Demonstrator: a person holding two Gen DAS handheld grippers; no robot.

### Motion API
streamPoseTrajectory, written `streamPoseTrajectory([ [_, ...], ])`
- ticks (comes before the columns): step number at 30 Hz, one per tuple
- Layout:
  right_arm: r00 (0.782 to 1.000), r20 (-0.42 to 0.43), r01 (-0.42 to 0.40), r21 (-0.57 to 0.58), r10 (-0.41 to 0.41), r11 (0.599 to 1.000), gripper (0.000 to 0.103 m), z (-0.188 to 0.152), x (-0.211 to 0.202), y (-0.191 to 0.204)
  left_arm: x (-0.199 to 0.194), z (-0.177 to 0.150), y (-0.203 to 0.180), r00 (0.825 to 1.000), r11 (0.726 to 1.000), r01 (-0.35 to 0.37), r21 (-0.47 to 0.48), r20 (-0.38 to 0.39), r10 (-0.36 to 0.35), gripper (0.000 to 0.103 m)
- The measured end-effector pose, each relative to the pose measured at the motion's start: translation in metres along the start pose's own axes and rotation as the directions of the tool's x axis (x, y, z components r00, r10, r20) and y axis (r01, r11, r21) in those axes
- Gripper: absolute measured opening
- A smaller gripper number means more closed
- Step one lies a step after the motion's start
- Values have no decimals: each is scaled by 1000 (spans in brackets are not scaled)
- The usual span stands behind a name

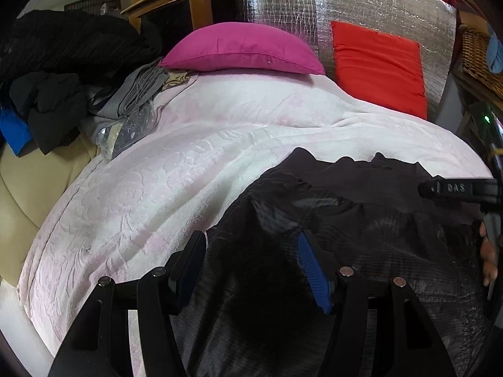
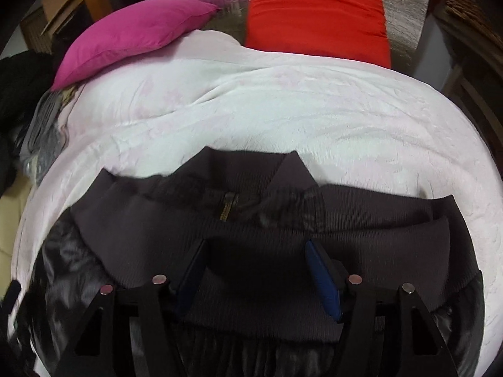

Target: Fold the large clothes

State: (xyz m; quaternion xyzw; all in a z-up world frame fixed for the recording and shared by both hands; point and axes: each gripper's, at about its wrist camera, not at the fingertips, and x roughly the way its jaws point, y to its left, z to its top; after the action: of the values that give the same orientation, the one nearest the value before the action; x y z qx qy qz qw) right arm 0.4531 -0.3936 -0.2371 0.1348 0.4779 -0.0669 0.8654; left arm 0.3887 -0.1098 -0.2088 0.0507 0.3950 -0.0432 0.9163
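Both the left gripper (image 1: 251, 260) and right gripper (image 2: 254, 267) were held with fingers spread apart over the dark jacket (image 2: 157, 220) laid on the white blanket (image 1: 188, 157).

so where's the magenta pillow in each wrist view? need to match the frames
Left wrist: the magenta fabric pillow sits upper centre, at the far end of the pale pink textured bedspread.
Right wrist: same pillow sits upper left, tilted, on the bedspread's far left corner.
Shared landmark: the red rectangular cushion against the silver foil panel, to the right of the pillow in both.
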Motion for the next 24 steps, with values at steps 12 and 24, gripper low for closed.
streamPoseTrajectory([
  [12,995,61,-79,73,74,994,68,-18,-38,-25,-4,-2,-2,1000,1000,6,4,3,-6,62],
  [24,988,133,21,369,-75,929,73,-99,-108,-170,8,-2,8,998,999,20,-35,-63,-23,75],
])
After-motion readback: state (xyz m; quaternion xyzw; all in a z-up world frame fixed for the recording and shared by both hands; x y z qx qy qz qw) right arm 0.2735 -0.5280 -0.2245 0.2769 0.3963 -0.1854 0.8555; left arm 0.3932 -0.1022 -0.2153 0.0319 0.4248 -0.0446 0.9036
